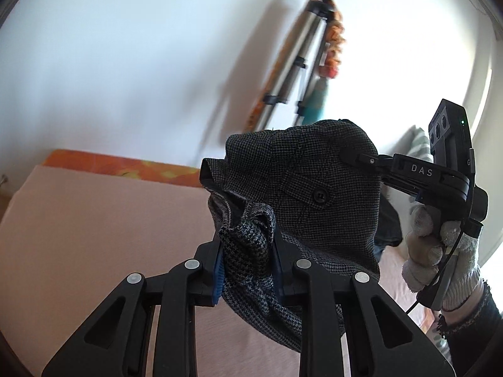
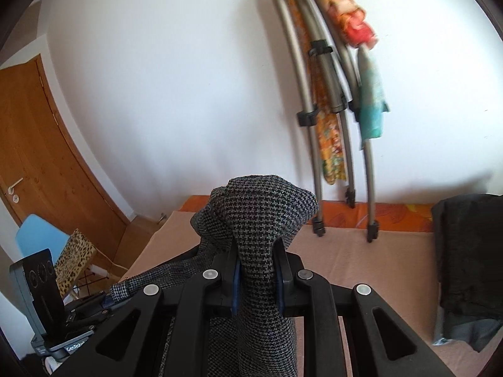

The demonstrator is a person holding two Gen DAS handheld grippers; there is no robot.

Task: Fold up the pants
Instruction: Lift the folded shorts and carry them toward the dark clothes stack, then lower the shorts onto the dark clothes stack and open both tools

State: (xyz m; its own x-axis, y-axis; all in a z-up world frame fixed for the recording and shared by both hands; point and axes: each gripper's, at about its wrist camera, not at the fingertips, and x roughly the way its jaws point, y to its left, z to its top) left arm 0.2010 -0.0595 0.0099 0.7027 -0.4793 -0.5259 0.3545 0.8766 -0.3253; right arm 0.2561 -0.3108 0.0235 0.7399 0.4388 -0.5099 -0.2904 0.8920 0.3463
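Observation:
Grey houndstooth pants (image 1: 301, 182) hang in the air above the bed, held up by both grippers. My left gripper (image 1: 248, 251) is shut on a bunched edge of the fabric, close to a buttoned back pocket (image 1: 319, 196). In the left wrist view the right gripper (image 1: 349, 157) comes in from the right, held by a gloved hand (image 1: 440, 254), its tips pinching the same cloth. In its own view the right gripper (image 2: 257, 270) is shut on a fold of the pants (image 2: 261, 213), and the left gripper's body (image 2: 44, 301) shows at lower left.
A pink sheet (image 2: 377, 267) covers the bed, with an orange patterned strip (image 2: 399, 216) along the wall. A folded tripod (image 2: 330, 94) draped with colourful cloth leans against the white wall. A dark garment (image 2: 468, 267) lies at the right. A wooden door (image 2: 34, 157) and blue chair (image 2: 37, 235) stand left.

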